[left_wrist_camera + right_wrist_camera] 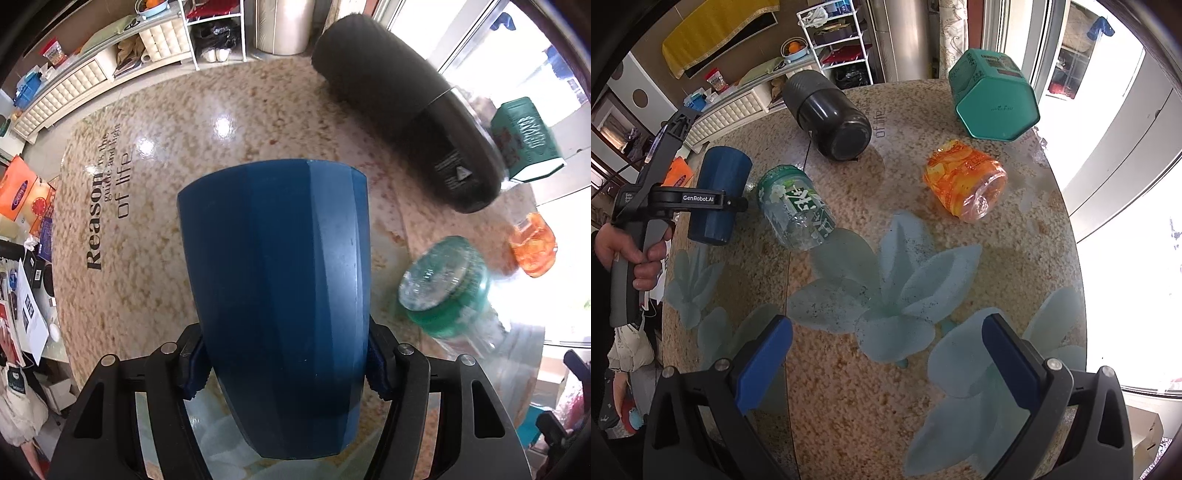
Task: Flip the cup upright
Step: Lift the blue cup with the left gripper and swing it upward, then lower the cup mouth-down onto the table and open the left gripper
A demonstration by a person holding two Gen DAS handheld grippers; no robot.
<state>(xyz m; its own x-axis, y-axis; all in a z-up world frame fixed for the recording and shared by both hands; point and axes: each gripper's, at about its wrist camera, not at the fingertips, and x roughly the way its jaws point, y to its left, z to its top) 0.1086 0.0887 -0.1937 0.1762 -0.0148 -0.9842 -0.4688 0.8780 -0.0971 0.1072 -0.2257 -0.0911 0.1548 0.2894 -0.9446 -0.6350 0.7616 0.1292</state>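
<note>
A dark blue faceted cup (280,295) fills the middle of the left wrist view. My left gripper (286,369) is shut on it, blue pads pressed on both sides, and holds it above the table. In the right wrist view the same cup (718,194) hangs at the left table edge, tilted, in the left gripper (701,199). I cannot see its opening. My right gripper (886,362) is open and empty over the near part of the round table (849,406).
A black cylinder (831,118), a green-labelled clear bottle (798,206), an orange plastic jar (964,181) and a teal hexagonal tin (993,99) lie on their sides on the table. Shelves and a white cabinet stand beyond the far edge.
</note>
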